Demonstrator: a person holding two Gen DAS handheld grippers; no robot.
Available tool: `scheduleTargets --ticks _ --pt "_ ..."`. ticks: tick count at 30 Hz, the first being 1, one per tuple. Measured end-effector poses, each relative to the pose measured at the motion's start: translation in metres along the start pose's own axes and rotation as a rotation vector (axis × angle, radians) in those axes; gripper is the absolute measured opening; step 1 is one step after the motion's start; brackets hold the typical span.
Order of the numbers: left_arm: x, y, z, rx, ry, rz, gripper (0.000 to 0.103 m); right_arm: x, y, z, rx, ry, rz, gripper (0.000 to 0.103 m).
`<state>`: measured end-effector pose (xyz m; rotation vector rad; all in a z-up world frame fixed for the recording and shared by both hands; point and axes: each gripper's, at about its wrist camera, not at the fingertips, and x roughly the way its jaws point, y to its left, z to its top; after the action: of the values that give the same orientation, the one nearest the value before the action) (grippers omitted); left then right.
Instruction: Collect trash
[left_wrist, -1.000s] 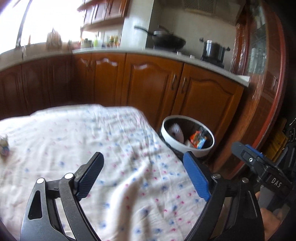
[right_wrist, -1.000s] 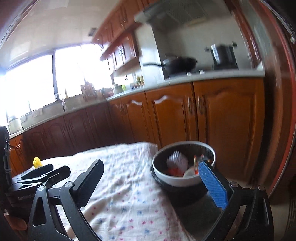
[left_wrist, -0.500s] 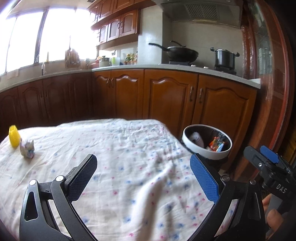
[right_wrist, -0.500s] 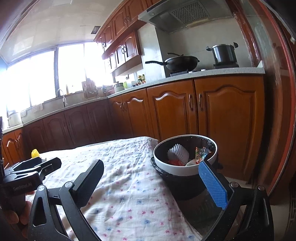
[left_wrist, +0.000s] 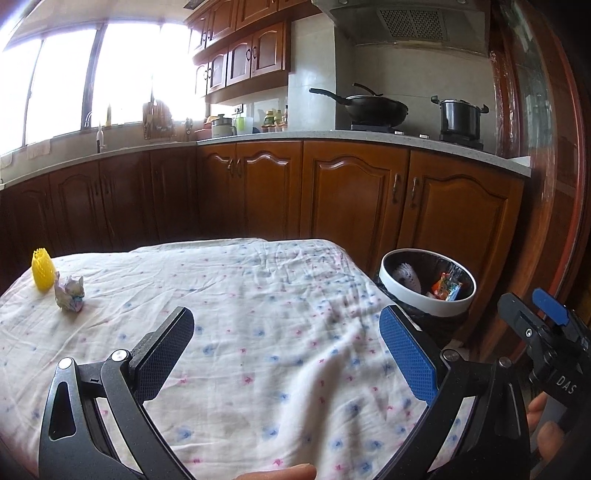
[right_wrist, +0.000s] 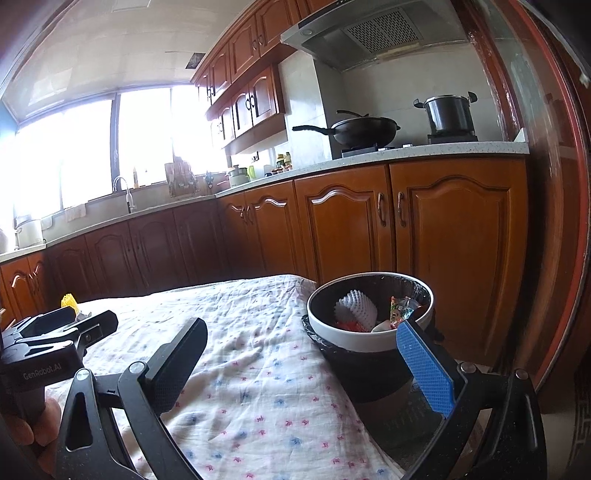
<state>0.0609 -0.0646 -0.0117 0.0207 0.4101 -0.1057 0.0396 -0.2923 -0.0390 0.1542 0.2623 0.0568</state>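
Note:
A round bin (left_wrist: 454, 303) (right_wrist: 354, 341) with a white rim and black liner stands by the table's far right corner, holding a white ribbed piece (right_wrist: 355, 311) and colourful wrappers (left_wrist: 446, 287). Far left on the flowered tablecloth (left_wrist: 258, 302) lie a crumpled pale wrapper (left_wrist: 69, 294) and a yellow netted item (left_wrist: 42, 272). My left gripper (left_wrist: 286, 325) hangs open over the cloth with nothing between its fingers. My right gripper (right_wrist: 299, 339) is open too, empty, near the bin; it shows at the right edge of the left wrist view (left_wrist: 532, 325).
Wooden kitchen cabinets (left_wrist: 351, 195) run behind the table under a pale counter with a wok (left_wrist: 373, 107) and a pot (left_wrist: 460, 118). A dark red door frame (right_wrist: 554, 221) rises at the right. A person's fingers (left_wrist: 543, 424) grip the right handle.
The left wrist view has swung left and lifted: the bin slid right, and the yellow item and crumpled wrapper came into sight. The right gripper stayed put, open.

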Motion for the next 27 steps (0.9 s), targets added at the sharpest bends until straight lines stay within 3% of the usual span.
scheduleTargets --ticks 27 --pt "-0.003 -0.0083 -0.0036 0.018 0.0 0.011 0.103 -0.0017 0.0021 0.0018 0.005 0.005 0.01 0.103"
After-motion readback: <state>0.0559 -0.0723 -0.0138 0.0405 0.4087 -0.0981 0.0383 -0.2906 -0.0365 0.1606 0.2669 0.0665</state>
